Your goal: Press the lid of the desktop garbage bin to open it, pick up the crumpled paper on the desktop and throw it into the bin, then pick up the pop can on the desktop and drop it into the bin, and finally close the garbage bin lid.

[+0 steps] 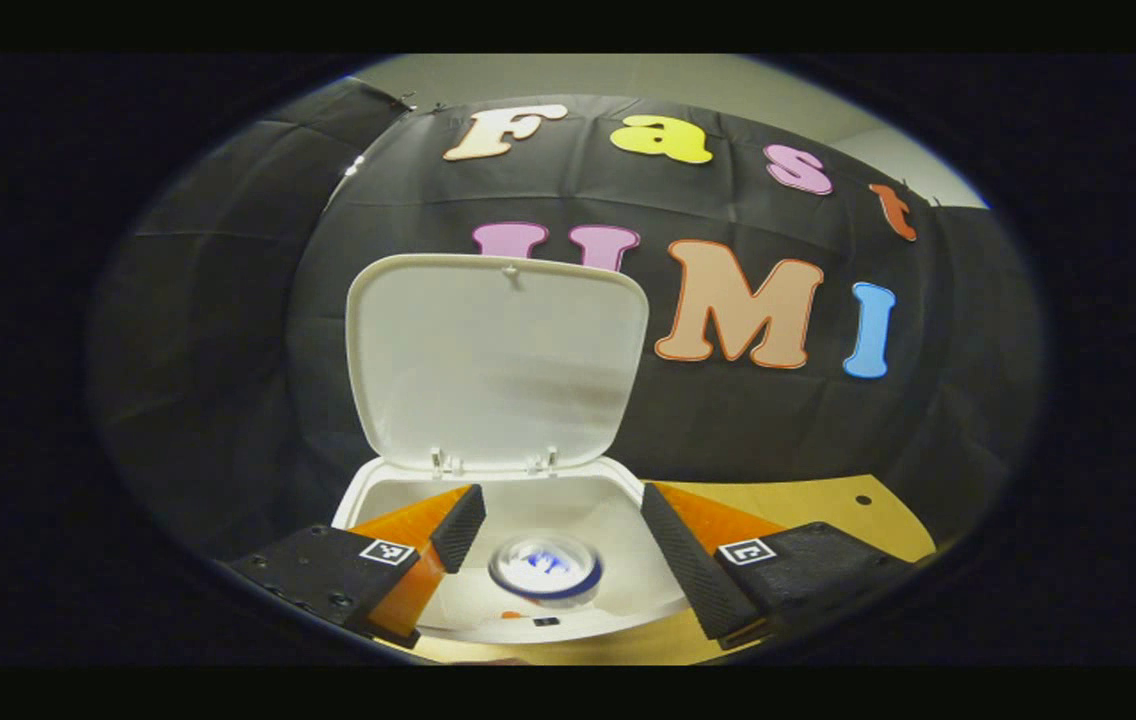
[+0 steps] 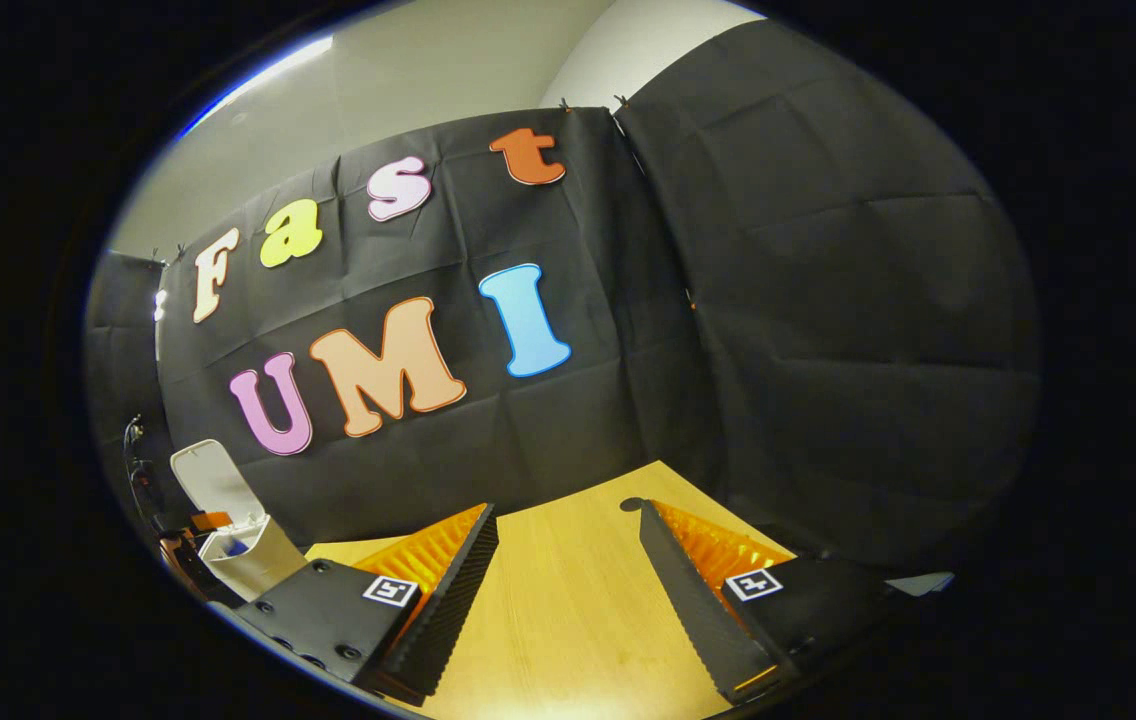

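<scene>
With jaws spread, the left gripper hangs above the open bin with the pop can blurred between its fingers at 6 o'clock, so the drop looks in hand or done and swinging down the upright lid at 12 o'clock likely comes next, while the right gripper idles released over the table.

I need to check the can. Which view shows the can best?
The left gripper view: the can, blurred, lies inside the open bin, seen between the open fingers. The right gripper view shows the bin small and far off; any can there is too small to tell.

No readable words, brands or numbers, blue print on the pop can too blurred to read, small square black-and-white coded markers on each gripper's fingers, not text
</scene>
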`<state>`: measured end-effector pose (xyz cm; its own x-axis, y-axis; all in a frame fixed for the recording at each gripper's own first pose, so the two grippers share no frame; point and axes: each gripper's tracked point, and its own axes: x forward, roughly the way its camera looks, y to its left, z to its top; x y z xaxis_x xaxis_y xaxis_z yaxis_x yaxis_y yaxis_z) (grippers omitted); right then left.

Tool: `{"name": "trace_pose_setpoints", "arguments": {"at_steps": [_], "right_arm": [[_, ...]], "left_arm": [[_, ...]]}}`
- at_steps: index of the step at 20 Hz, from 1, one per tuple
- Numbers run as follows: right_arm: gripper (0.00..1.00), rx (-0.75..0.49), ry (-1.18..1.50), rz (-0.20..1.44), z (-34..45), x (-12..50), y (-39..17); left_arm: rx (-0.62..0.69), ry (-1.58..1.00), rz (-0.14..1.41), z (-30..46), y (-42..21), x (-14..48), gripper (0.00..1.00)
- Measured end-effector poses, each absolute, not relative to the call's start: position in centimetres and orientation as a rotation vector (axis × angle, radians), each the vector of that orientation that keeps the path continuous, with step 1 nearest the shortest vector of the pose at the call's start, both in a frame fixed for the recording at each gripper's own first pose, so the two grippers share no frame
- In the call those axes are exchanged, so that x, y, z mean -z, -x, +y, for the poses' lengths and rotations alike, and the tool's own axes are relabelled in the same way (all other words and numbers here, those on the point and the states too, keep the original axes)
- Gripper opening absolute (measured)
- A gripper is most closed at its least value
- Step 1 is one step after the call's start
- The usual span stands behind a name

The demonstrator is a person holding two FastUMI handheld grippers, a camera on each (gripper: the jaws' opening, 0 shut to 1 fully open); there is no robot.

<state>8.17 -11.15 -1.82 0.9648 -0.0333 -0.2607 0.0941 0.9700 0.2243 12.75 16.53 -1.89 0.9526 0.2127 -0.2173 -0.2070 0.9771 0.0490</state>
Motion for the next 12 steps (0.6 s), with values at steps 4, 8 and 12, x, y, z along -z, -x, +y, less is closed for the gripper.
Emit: {"name": "trace_pose_setpoints", "arguments": {"at_steps": [4,8,12], "right_arm": [[0.96,0.083,-0.243,0.249,-11.7,1.6,-8.0],[0.96,0.082,-0.258,0.243,-11.7,1.9,-8.2],[0.95,0.076,-0.281,0.242,-11.5,2.2,-8.0]], "left_arm": [[-0.216,-0.118,0.122,16.4,-13.1,-3.8,0.94],[-0.176,-0.194,-0.079,15.8,-14.5,-15.0,0.93],[-0.129,-0.133,-0.12,17.1,-18.1,-21.1,0.93]]}}
